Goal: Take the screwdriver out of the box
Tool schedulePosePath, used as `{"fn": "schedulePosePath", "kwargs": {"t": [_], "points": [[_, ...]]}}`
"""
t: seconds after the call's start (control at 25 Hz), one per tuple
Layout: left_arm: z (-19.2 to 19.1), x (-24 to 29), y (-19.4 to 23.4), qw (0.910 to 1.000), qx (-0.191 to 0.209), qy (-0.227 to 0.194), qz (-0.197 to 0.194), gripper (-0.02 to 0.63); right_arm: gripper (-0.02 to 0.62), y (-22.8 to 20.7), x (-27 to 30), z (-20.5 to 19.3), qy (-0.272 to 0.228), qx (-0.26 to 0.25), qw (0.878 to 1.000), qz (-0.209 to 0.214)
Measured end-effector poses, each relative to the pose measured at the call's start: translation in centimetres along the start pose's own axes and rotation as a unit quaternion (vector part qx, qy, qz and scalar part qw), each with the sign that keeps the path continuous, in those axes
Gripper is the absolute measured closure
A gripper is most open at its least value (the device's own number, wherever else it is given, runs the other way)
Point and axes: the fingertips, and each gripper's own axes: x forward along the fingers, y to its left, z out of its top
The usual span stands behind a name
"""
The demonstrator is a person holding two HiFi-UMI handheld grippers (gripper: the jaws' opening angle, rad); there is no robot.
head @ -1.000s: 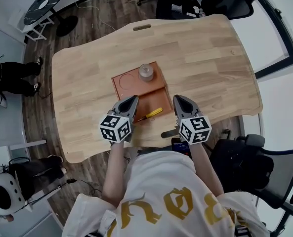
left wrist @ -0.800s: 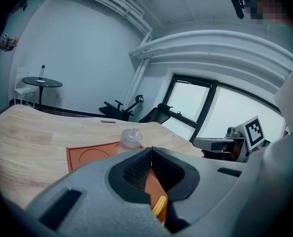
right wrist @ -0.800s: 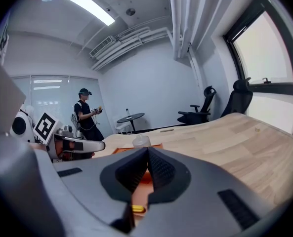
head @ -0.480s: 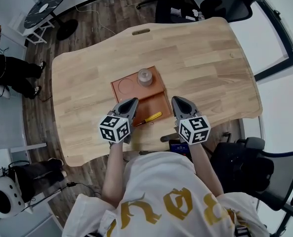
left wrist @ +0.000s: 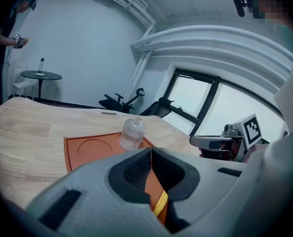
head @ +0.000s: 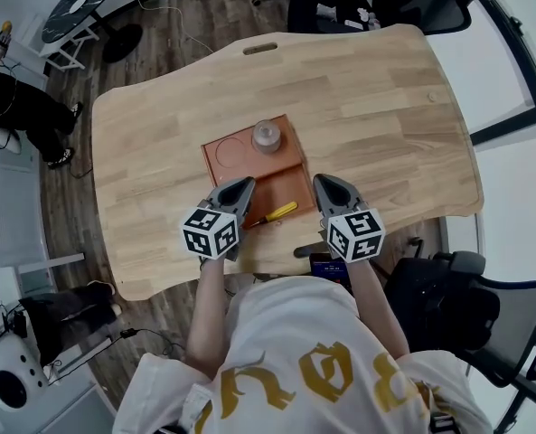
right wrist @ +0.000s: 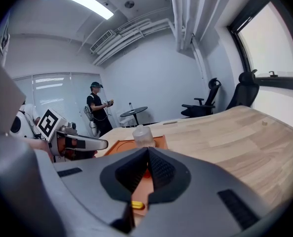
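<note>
Left gripper (head: pixel 246 182) and right gripper (head: pixel 321 180): jaws fully together, nothing held, both over the near edge of the orange box (head: pixel 284 177). The yellow-handled screwdriver (head: pixel 277 212) lies at that same edge, between the grippers. A clear bottle (head: pixel 266 135) stands at the box's far side.

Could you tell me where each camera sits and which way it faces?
Head view: on the person's head, looking steeply down at the table; torso, arms, left gripper and right gripper show.
Left gripper view: on that gripper, along its shut jaws toward the orange tray; right gripper alongside.
Right gripper view: likewise, jaws shut; left gripper alongside.
Shared: both gripper views show the clear jar.
</note>
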Motion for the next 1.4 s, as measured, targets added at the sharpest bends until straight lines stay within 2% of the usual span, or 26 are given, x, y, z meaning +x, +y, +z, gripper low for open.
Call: {"fn": "schedulePosePath", "kwargs": {"t": [0.28,0.6,0.96,1.16,1.24,1.4], "points": [[-1.1,1.4,-0.4,0.9993,-0.002,0.032,-0.019,0.594,0.584,-0.6,0.5,-0.7,0.014,0.001,1.000,0.005],[-4.9,3.0,-2.2,0.9873,0.029,0.135,-0.079,0.594,0.584,-1.2,1.3,-2.2,0.041,-0.003,0.999,0.008],[-6.1,4.3,-1.8,0.9802,0.017,0.168,-0.104,0.592,0.584,-1.9,2.1,-3.6,0.065,-0.003,0.998,0.012],[-7.6,4.9,-1.6,0.9712,0.020,0.205,-0.120,0.583,0.584,-2.6,2.2,-4.4,0.079,0.006,0.997,0.008],[-8.3,5.2,-1.8,0.9656,0.019,0.224,-0.131,0.523,0.584,-2.8,2.2,-4.6,0.081,0.009,0.997,0.007],[-9.6,5.7,-1.8,0.9544,0.058,0.260,-0.136,0.492,0.584,-2.9,2.4,-4.4,0.081,0.011,0.997,0.009]]}}
